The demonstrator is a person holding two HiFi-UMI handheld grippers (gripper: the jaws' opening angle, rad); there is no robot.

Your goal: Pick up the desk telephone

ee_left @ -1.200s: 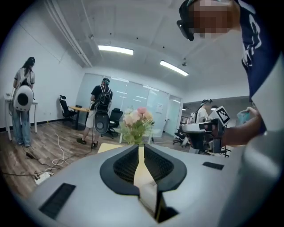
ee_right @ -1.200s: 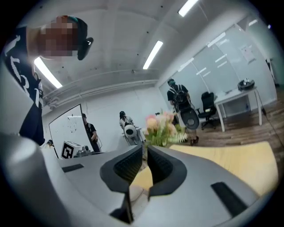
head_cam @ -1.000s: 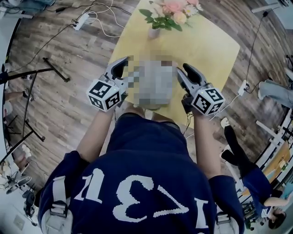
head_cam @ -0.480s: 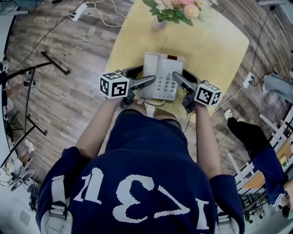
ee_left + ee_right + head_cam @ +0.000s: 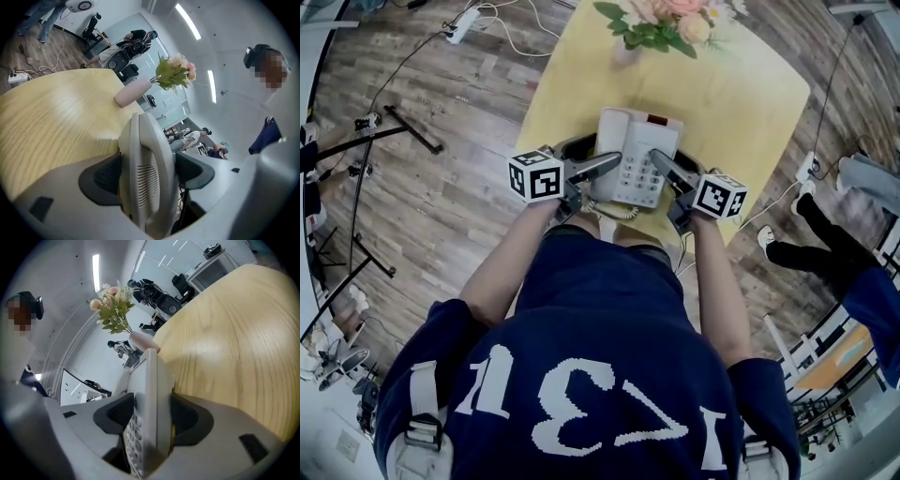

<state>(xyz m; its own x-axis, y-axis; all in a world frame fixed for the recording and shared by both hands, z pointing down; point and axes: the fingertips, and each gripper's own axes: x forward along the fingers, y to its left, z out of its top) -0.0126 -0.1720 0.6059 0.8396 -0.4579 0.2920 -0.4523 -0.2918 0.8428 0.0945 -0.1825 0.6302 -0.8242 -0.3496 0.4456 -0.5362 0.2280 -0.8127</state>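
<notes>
Desk telephone (image 5: pixel 636 155) back down on yellow table (image 5: pixel 741 103), frame centre. My left gripper (image 5: pixel 145 176) opening, right gripper (image 5: pixel 150 416) spread. Phone edges between jaws, unpinched. I judge lift done, phone released.

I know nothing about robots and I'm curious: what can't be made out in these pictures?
Key labels on the desk telephone: head view, too small.
Tops of the flowers: head view, cut off by the top edge.
Near edge of the table: head view, hidden by the person.
The telephone's keypad: left gripper view, hidden behind its handset.
</notes>
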